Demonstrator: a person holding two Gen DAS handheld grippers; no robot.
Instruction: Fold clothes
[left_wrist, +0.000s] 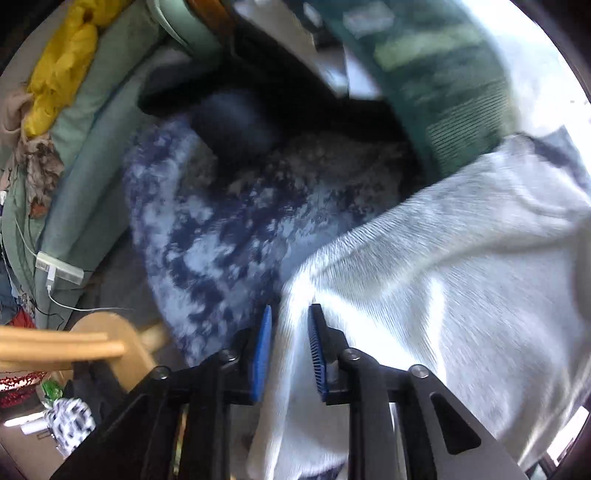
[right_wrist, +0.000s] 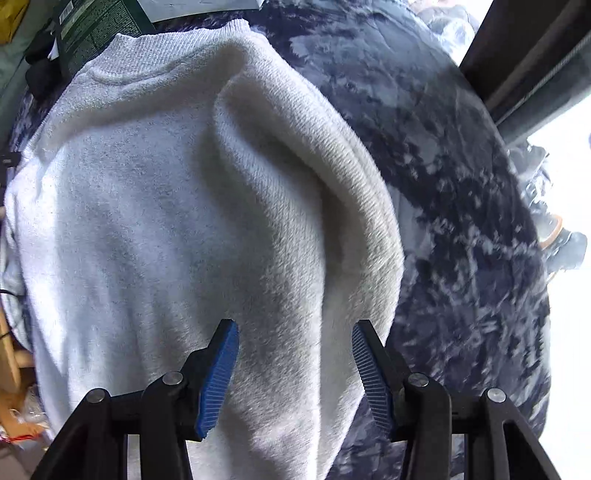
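Observation:
A white knitted sweater lies rumpled on a blue and white mottled fleece blanket. My left gripper is shut on a bunched fold of the sweater, the cloth pinched between its blue pads. In the right wrist view the sweater fills the middle with a raised fold running down it, on the same blanket. My right gripper is open, its jaws wide apart on either side of the lower end of that fold, close over the cloth.
A green patterned garment hangs at the upper right of the left view. Yellow cloth and green bedding lie at the left. A wooden stool stands at the lower left. A green box lies past the sweater's far edge.

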